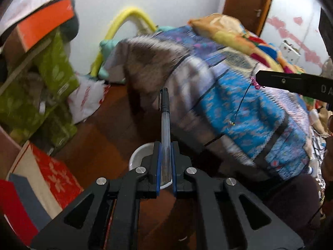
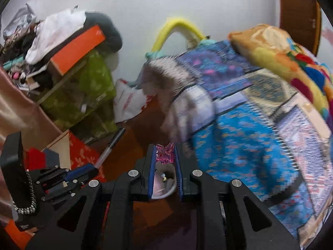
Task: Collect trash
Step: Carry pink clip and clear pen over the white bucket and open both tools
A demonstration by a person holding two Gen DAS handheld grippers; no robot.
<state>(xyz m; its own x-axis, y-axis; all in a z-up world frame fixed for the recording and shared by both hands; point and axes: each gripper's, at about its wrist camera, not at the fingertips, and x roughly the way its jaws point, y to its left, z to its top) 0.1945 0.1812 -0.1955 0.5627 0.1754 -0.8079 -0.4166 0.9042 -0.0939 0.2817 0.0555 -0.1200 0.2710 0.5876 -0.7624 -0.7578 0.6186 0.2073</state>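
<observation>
Pinching a pen (image 1: 165, 125) low on its barrel, the left gripper (image 1: 165, 166) is carrying it over the white bowl (image 1: 138, 156); that long overhang could be levering it loose. The right gripper (image 2: 165, 166) is squeezing a pink wrapper (image 2: 165, 153), thread dangling toward six o'clock, liable to snag. Bedding (image 2: 239, 135) is crowding three o'clock, boxes (image 1: 54, 173) nine; open floor (image 1: 108, 125) is lying ahead at twelve.

A pen (image 1: 165, 125) with a clear barrel and black cap sticks forward, clamped between two padded fingers. A crumpled pink shiny wrapper (image 2: 165, 153) — a thin dark thread dangling from it — sits pinched likewise.
</observation>
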